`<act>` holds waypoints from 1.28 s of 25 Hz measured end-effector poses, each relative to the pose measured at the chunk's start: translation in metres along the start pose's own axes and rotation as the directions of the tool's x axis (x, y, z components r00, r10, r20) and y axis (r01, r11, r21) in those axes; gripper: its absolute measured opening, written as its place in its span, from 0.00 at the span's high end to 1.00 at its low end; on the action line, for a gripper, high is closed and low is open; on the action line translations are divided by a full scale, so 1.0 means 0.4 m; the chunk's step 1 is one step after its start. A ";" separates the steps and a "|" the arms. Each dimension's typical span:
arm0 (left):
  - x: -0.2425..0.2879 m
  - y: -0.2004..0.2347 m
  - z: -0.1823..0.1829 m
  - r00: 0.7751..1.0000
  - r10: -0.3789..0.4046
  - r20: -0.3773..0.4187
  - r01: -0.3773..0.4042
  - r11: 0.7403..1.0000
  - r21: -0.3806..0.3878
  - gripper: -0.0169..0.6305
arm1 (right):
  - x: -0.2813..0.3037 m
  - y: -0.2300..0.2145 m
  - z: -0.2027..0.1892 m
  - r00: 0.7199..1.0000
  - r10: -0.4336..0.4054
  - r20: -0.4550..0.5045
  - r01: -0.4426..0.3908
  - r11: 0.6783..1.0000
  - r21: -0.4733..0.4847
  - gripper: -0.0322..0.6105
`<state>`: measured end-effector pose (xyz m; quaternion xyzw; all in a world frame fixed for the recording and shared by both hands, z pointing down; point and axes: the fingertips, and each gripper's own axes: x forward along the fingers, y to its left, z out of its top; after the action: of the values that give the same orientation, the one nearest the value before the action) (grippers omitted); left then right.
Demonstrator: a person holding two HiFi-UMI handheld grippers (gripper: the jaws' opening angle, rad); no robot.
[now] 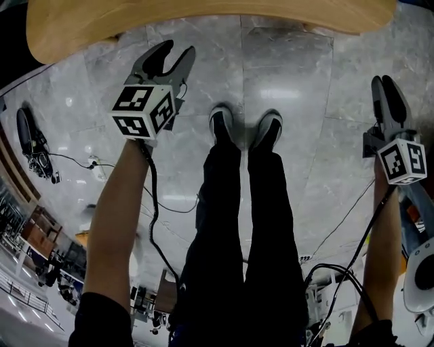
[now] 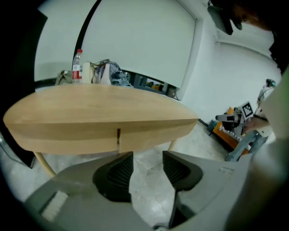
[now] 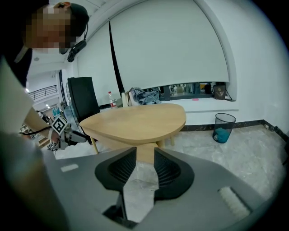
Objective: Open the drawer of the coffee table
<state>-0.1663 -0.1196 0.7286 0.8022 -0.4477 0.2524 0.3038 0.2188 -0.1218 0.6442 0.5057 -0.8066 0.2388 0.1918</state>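
Note:
The light wooden coffee table [image 1: 203, 20] fills the top edge of the head view, with grey marble floor between it and me. In the left gripper view its front band [image 2: 149, 135] faces me, with a dark vertical seam [image 2: 118, 137] in it. My left gripper [image 1: 178, 54] hangs short of the table's edge and is open, with only floor between its black ribbed pads [image 2: 119, 173]. My right gripper [image 1: 383, 85] is off to the right, also short of the table [image 3: 140, 119]. It is open too, with a narrower gap and nothing in it.
My own legs and shoes [image 1: 244, 129] stand between the grippers. Cables [image 1: 152, 203] trail across the floor. Beyond the table are a bottle [image 2: 77, 65], a bundle of cloth [image 2: 110, 72], a black chair [image 3: 83, 101] and a blue bin [image 3: 223, 127]. Equipment [image 2: 235, 124] sits at the right.

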 end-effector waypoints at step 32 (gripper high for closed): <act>0.305 0.009 -0.020 0.825 -0.364 0.432 0.528 0.769 -0.360 0.39 | 0.270 -0.014 -0.114 0.972 0.126 0.198 -0.113 0.991 -0.075 0.48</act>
<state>-0.1132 -0.1843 0.8177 0.8203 -0.3329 -0.0843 0.4573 0.1821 -0.1757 0.7419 0.4713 -0.8581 0.1716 0.1100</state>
